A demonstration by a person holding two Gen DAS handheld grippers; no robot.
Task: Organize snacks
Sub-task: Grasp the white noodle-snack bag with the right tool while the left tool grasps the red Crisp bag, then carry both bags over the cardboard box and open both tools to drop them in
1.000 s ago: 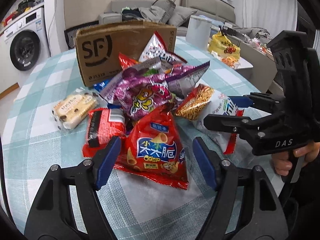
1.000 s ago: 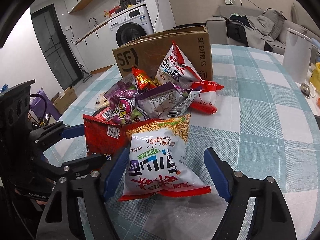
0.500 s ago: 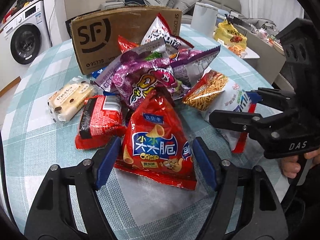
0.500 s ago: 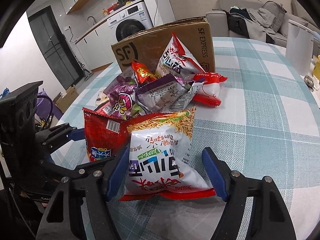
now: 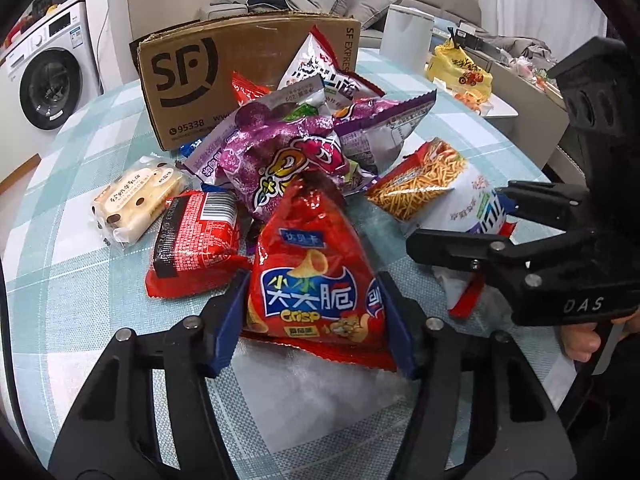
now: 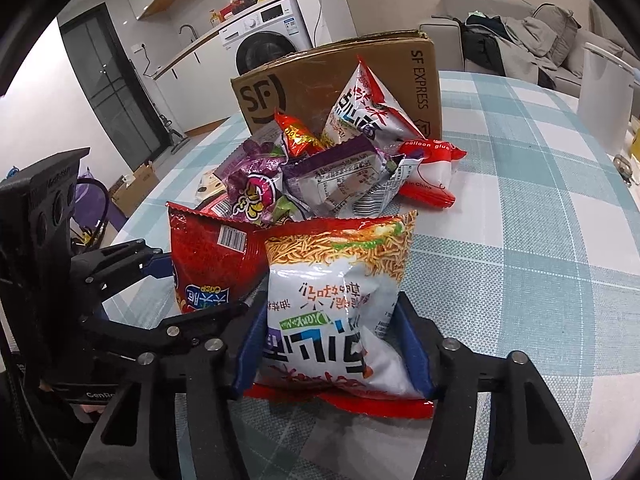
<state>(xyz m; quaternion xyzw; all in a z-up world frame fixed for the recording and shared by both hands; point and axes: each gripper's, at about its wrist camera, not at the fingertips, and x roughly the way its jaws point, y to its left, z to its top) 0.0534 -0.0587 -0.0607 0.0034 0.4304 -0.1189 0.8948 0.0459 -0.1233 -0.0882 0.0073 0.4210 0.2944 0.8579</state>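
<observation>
The left gripper (image 5: 314, 320) is clamping the near end of a red crisp bag (image 5: 316, 276), its blue pads pressing both sides of the pack, which is lying on the checked tablecloth (image 5: 60, 280). To its right, the right gripper (image 6: 328, 344) is squeezing the near end of a white noodle-snack bag (image 6: 340, 296) the same way, with the two bags sitting side by side at the near edge of the snack pile. Just left of the red crisp bag a red brick-shaped pack (image 5: 196, 240) is resting flat, and a pale wrapped cake (image 5: 136, 200) is lying beyond it to the left. Farther in, a purple foil bag (image 5: 288, 160) is heaping over other packets. At the far side, an SF cardboard box (image 5: 224, 68) is standing upright behind the pile.
</observation>
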